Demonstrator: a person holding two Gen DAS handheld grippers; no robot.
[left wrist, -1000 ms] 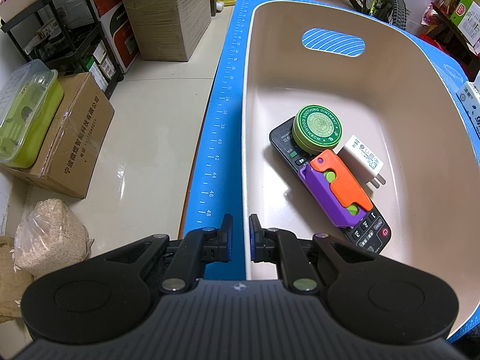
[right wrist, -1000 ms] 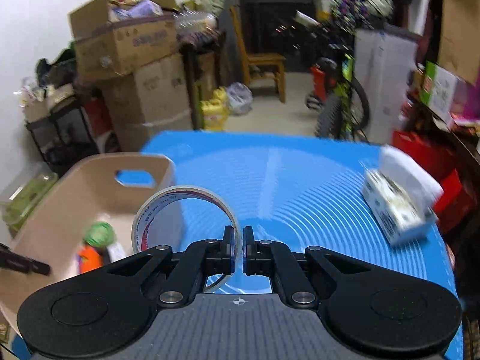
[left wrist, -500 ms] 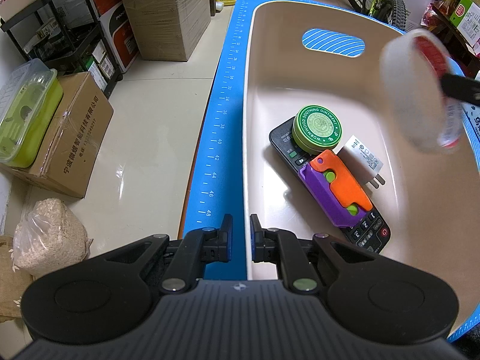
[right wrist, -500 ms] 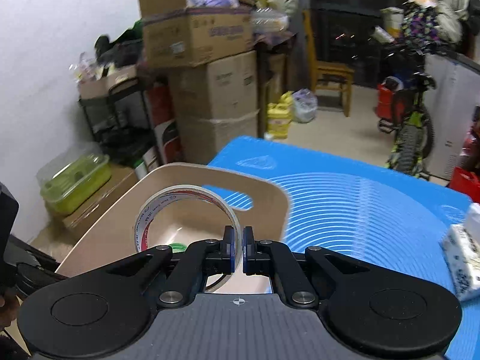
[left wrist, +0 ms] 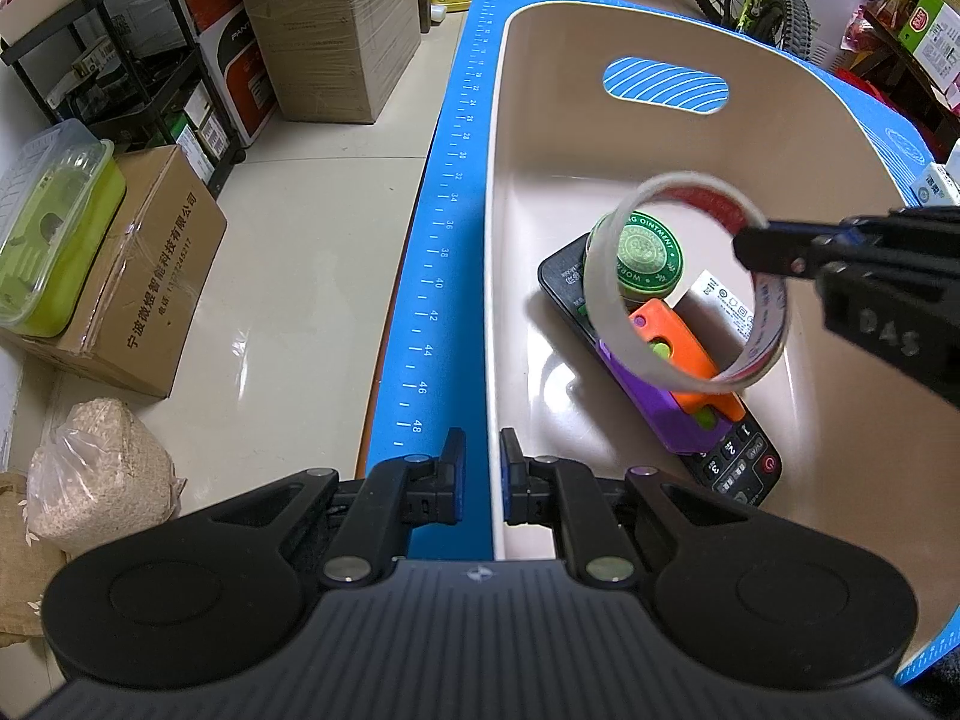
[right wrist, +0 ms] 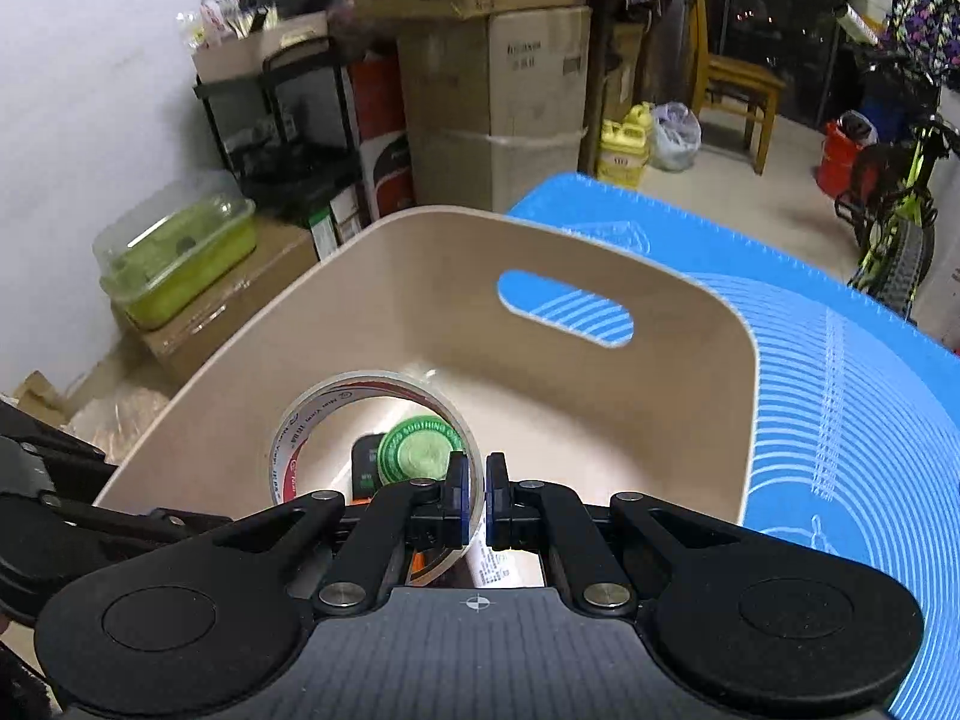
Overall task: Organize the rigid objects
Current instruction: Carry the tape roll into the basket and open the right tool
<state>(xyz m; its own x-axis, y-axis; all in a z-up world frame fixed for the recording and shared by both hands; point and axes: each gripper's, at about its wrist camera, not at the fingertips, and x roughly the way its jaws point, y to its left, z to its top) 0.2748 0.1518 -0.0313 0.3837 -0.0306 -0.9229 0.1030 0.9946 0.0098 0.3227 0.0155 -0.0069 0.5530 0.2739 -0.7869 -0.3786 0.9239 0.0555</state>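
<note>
The right gripper (right wrist: 474, 501) pinched the tape roll (right wrist: 375, 441) by its wall, above the bin (right wrist: 600, 420). Dropped there, the roll might bang the green tin (right wrist: 420, 450) below. The left gripper (left wrist: 478, 474) pinched the bin's rim.

Basket (left wrist: 774, 138) far half bare floor, near half blocked by remote (left wrist: 567, 276), tin (left wrist: 648, 252) (stacked)

Left gripper (left wrist: 478, 476): matte black body, ribbed grey top plate with a small crosshair mark; two round recessed discs on broad lobes; silver screws at the linkage pivots; blue pads (left wrist: 457, 474) on the fingers; right gripper (right wrist: 474, 501) is built the same, and from the side shows embossed letters on its black casing.
</note>
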